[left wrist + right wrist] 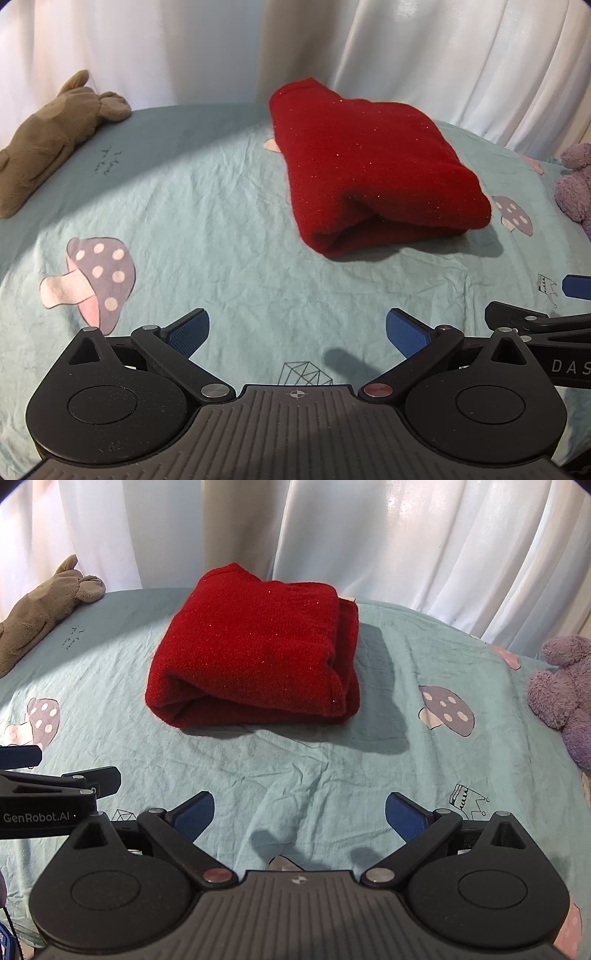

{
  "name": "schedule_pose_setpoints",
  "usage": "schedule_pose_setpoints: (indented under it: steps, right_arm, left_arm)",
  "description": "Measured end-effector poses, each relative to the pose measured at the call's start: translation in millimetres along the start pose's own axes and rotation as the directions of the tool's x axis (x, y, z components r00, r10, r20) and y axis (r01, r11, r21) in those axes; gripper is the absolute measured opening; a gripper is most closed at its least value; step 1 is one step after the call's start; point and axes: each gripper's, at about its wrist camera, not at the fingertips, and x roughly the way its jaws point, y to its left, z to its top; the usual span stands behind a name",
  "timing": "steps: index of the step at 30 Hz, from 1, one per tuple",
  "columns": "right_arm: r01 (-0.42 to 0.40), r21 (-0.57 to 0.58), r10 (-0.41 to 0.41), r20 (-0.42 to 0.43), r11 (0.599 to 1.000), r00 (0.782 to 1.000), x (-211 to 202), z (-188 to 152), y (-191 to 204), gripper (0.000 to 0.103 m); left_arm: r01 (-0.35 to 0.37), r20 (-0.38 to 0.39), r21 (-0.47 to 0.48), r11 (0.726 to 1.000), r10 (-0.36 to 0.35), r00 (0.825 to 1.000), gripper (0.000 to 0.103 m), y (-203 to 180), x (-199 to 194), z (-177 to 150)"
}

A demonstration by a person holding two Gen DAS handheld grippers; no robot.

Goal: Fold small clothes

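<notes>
Folded red sweater (255, 653) mid-sheet (332, 768) — both grippers' (297, 332) (299, 812) fingers spread, empty, well short.

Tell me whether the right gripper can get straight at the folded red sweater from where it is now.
Probably yes. The right gripper is open, holds nothing, and only bare sheet lies between it and the red sweater. The left gripper sits off to the side.
</notes>
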Motion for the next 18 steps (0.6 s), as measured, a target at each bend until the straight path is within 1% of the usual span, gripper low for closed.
schedule_pose_setpoints:
  steps: [18]
  right_arm:
    - [0.004,0.0,-0.004,0.0,1.0,1.0,0.1,1.5,-1.7,0.099]
  left_arm:
    - [0.007,-0.018,-0.001,1.0,-0.007,1.0,0.103,-3.8,2.7,1.2]
